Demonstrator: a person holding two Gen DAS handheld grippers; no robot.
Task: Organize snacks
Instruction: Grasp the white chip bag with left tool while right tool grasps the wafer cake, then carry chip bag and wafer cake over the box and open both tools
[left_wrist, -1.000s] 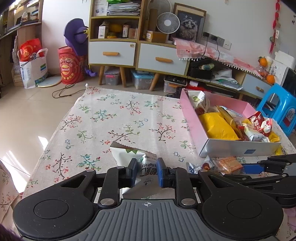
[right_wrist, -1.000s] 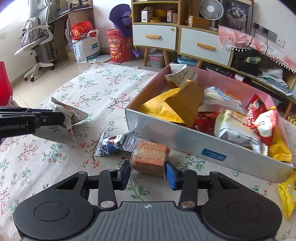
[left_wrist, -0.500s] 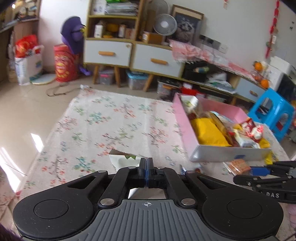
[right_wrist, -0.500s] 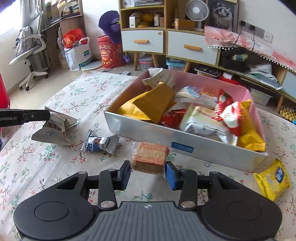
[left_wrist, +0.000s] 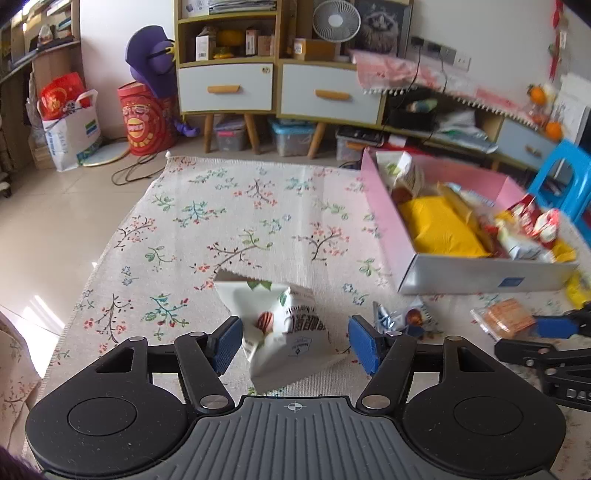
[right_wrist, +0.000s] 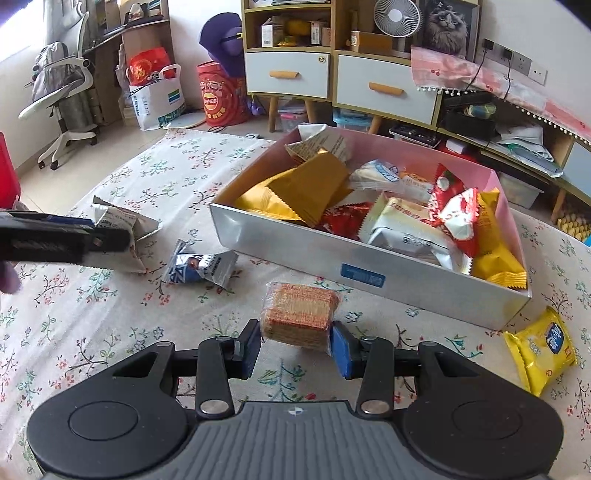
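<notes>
Cracker pack (right_wrist: 299, 310) pinched in right gripper (right_wrist: 295, 347), just before pink box (right_wrist: 369, 273) near wall. White packet (left_wrist: 284, 328) left of box, between opening left gripper (left_wrist: 295, 343) pads, untouched. Bare floral cloth (left_wrist: 221, 206) beyond.

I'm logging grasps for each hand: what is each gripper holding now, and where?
Right gripper clamps the cracker pack by its near end. Left gripper holds nothing; its jaws are opening around the white snack packet.

Two close wrist fisheyes angled down over a floral cloth (left_wrist: 229, 206), both showing the snack box (right_wrist: 332, 258)
</notes>
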